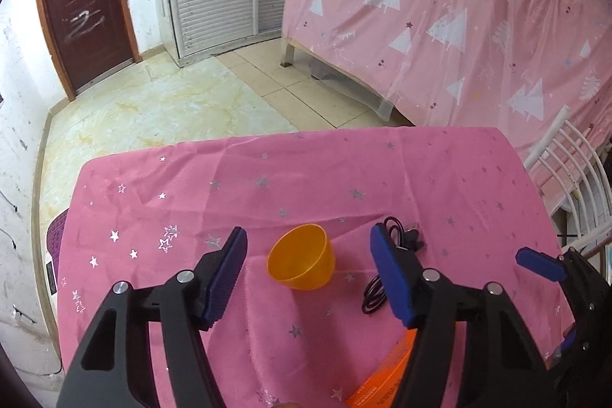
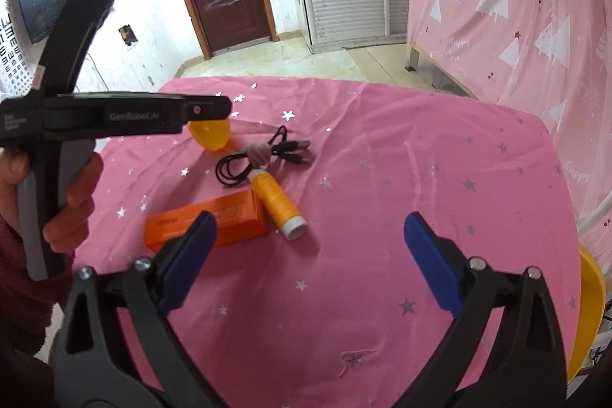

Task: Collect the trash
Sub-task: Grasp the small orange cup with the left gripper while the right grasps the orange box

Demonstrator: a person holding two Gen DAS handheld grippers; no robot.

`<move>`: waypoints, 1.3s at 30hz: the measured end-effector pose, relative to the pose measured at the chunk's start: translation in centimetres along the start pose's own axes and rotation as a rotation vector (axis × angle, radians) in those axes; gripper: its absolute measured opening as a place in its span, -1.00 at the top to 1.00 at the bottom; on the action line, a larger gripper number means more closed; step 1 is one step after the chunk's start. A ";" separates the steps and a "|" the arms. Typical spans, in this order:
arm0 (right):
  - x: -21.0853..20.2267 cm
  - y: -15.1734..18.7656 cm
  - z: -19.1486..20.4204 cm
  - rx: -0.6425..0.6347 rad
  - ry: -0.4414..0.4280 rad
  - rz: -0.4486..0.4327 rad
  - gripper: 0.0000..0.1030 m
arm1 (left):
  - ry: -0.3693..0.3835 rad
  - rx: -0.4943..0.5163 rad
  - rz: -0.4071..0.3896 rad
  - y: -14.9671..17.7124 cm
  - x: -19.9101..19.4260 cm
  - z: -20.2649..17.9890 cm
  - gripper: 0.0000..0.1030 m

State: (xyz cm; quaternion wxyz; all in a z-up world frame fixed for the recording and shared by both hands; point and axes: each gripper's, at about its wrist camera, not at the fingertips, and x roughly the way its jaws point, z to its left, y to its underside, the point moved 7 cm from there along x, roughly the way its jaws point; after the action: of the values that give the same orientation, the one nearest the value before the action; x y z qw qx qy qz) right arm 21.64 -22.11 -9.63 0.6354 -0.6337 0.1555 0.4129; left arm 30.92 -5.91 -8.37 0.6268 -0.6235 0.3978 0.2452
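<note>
Left gripper point(image 1: 308, 278) hovers, fingers apart and empty, framing the orange cup point(image 1: 301, 257) at centre frame on the pink surface point(image 1: 440, 178). Right gripper point(image 2: 308, 262) gapes wide, empty. Approach step; next, likely lower and close.

A table point(image 2: 420, 148) draped in a pink star-print cloth point(image 2: 363, 293) carries everything. Around an orange thread spool point(image 2: 276, 202), a coiled black cable point(image 2: 264, 155) lies at twelve o'clock, an orange cup point(image 2: 212, 136) at eleven, and an orange box point(image 2: 214, 222) at nine.
</note>
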 end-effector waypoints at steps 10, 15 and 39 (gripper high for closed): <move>0.5 0.3 1.1 -0.017 -0.005 0.015 -0.83 | 0.012 0.041 0.053 1.4 1.6 -0.8 0.58; 0.9 0.7 1.8 -0.028 -0.009 0.026 -0.84 | 0.017 0.027 0.061 2.0 2.0 -0.6 0.86; 2.3 0.2 8.1 -0.163 -0.022 0.066 -0.88 | 0.002 -0.040 -0.006 4.1 -2.9 3.9 0.87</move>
State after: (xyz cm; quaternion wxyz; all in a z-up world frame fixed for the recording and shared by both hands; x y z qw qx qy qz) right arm 20.29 -13.82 -10.25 0.5696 -0.6732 0.1350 0.4517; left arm 26.74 -1.11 -8.78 0.6145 -0.6374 0.3915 0.2507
